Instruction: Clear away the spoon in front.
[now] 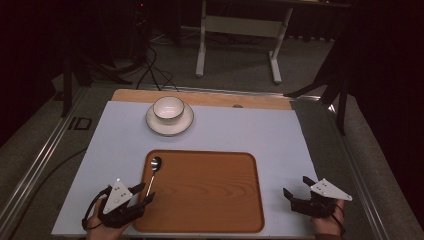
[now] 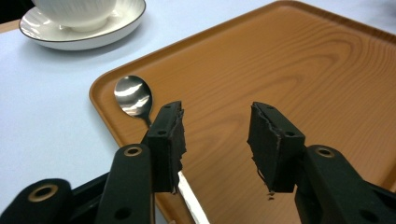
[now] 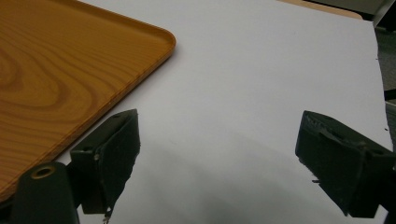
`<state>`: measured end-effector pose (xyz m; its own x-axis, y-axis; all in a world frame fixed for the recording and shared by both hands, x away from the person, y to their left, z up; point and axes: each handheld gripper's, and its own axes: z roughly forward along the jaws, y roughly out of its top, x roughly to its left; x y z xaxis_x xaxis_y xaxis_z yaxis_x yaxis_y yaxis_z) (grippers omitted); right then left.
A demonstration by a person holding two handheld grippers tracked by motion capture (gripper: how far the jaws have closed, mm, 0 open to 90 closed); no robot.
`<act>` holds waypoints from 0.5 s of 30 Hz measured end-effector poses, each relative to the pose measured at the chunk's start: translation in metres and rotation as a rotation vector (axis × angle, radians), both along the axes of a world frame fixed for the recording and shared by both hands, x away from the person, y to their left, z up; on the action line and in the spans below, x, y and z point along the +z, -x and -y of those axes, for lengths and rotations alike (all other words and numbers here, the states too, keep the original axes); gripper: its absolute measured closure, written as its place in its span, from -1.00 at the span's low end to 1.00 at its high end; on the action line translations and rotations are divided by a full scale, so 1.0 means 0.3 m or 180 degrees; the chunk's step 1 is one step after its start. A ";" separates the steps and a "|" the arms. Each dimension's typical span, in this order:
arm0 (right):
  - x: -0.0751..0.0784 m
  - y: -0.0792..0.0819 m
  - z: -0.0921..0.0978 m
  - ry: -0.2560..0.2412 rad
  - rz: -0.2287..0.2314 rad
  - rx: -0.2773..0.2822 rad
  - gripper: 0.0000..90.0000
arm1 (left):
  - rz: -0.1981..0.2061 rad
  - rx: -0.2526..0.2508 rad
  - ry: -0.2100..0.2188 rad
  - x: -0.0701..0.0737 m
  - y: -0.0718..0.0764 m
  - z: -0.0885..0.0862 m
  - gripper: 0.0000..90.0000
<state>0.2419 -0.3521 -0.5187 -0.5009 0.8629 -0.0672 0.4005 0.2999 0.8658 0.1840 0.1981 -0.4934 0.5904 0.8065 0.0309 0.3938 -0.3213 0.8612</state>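
My left tongs hover open at seven o'clock over the shiny metal spoon lying along the brown wooden tray's left edge; my right tongs gape empty at four o'clock.

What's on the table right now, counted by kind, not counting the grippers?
Spoon: 1
Bowl: 1
Saucer: 1
Wooden tray: 1
Total: 4
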 end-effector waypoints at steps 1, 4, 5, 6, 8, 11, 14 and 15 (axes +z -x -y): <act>0.000 0.000 0.000 0.0002 0.0000 0.0003 -0.70 | -0.0002 0.0017 0.0003 0.001 -0.003 -0.002 0.18; 0.000 0.000 -0.001 0.0004 0.0000 0.0004 -0.70 | 0.0009 0.0065 0.0018 0.006 -0.011 -0.005 0.13; 0.000 0.000 -0.001 0.0003 0.0001 0.0002 -0.70 | 0.0009 0.0067 0.0012 0.008 -0.015 -0.006 0.11; 0.000 0.000 0.000 0.0004 0.0002 0.0002 -0.70 | 0.0021 0.0091 0.0005 0.012 -0.019 -0.006 0.09; 0.000 0.000 -0.001 0.0010 -0.0004 -0.0001 -0.70 | 0.0027 0.0131 -0.0025 0.020 -0.033 -0.005 0.04; 0.000 0.000 -0.001 0.0020 0.0000 0.0003 -0.69 | 0.0056 0.0184 -0.0058 0.030 -0.052 0.000 -0.06; 0.000 0.000 0.000 0.0021 0.0003 -0.0002 -0.69 | 0.0100 0.0247 -0.0068 0.041 -0.068 0.001 -0.09; 0.000 0.000 0.000 0.0020 0.0004 -0.0006 -0.69 | 0.0130 0.0288 -0.0048 0.047 -0.074 -0.001 -0.11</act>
<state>0.2417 -0.3521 -0.5186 -0.4991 0.8634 -0.0732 0.4000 0.3045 0.8645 0.2062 0.1984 -0.4794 0.5131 0.8558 0.0661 0.3865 -0.2991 0.8725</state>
